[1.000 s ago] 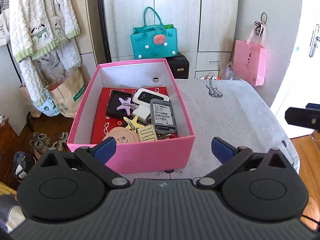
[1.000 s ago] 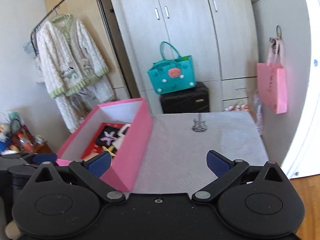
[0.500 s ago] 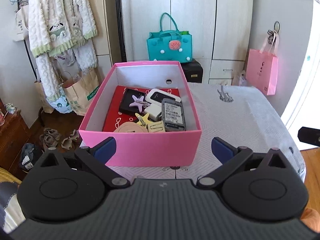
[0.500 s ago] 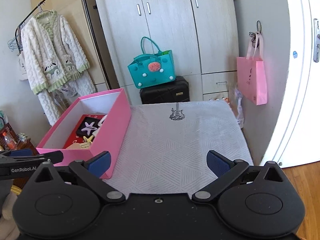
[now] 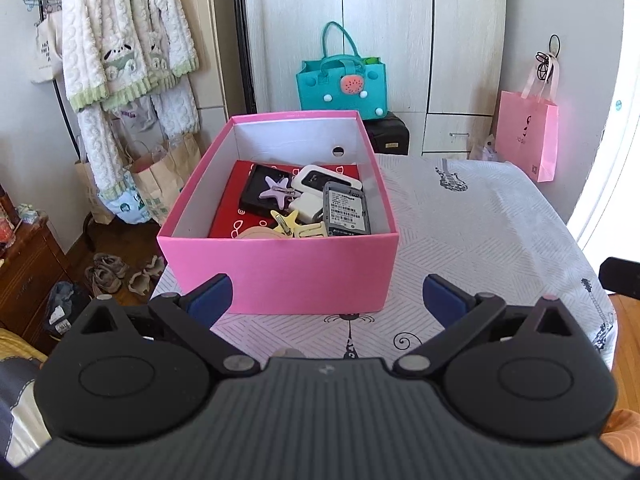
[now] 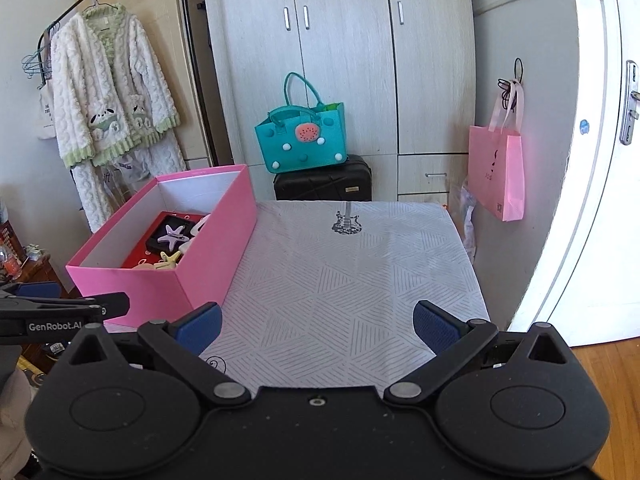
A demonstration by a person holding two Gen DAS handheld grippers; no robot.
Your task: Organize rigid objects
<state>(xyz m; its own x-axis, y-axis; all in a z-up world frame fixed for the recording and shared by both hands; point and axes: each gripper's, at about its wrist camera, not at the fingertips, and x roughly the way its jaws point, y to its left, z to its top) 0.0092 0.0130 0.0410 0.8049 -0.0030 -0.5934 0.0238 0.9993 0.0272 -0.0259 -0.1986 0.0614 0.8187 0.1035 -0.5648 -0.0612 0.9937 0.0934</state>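
Observation:
A pink box (image 5: 312,268) stands on the left of the table, also seen in the right wrist view (image 6: 212,248). It holds a grey phone battery (image 5: 346,210), a white device (image 5: 326,178), a black case (image 5: 260,192), purple (image 5: 278,190) and yellow (image 5: 286,220) star clips on a red lining. My left gripper (image 5: 326,298) is open and empty, just before the box's near wall. My right gripper (image 6: 316,328) is open and empty over the bare cloth right of the box.
A white patterned tablecloth (image 6: 352,280) covers the table (image 5: 480,232). Behind stand a wardrobe, a teal bag (image 6: 304,140) on a black suitcase (image 6: 324,184), and a pink paper bag (image 6: 496,172) on the wall. A robe (image 6: 108,104) hangs at left.
Both grippers have pulled back from the table, so the box looks smaller and farther. The box's contents have not moved. Both grippers stayed open.

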